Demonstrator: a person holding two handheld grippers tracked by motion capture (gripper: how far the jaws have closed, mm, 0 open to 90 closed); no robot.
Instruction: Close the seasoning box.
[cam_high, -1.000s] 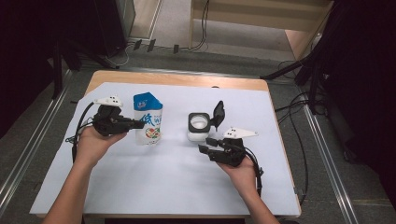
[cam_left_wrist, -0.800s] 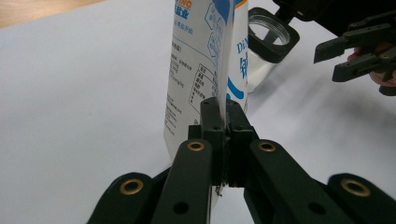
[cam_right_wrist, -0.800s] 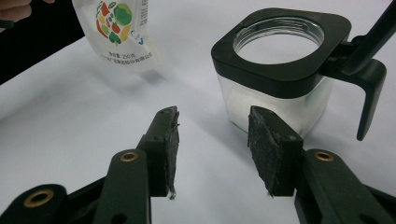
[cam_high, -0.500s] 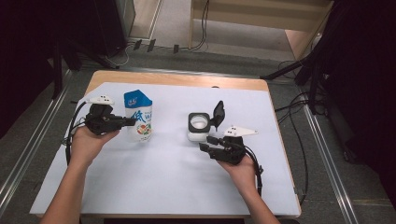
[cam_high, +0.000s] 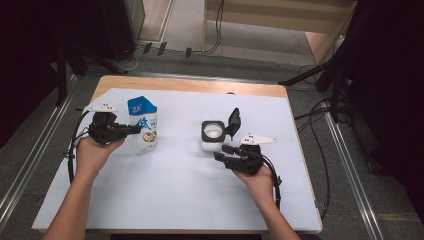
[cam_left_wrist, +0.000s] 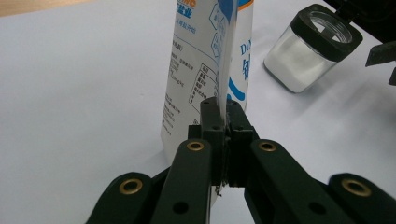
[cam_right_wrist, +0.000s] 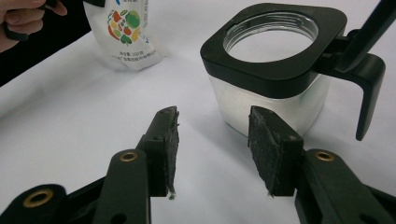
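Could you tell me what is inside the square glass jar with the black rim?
The jar holds a white powder, seen through its glass wall in the left gripper view. Its hinged lid stands open. How deep the powder lies beneath its surface cannot be seen.

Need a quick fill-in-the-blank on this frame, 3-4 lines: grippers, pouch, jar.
1. The left gripper is shut on the ____ seam of the pouch.
2. The right gripper is ____, its jaws just short of the jar.
3. The jar's flip lid stands ____.
4. The jar holds a ____ powder.

Missing words: side; open; open; white
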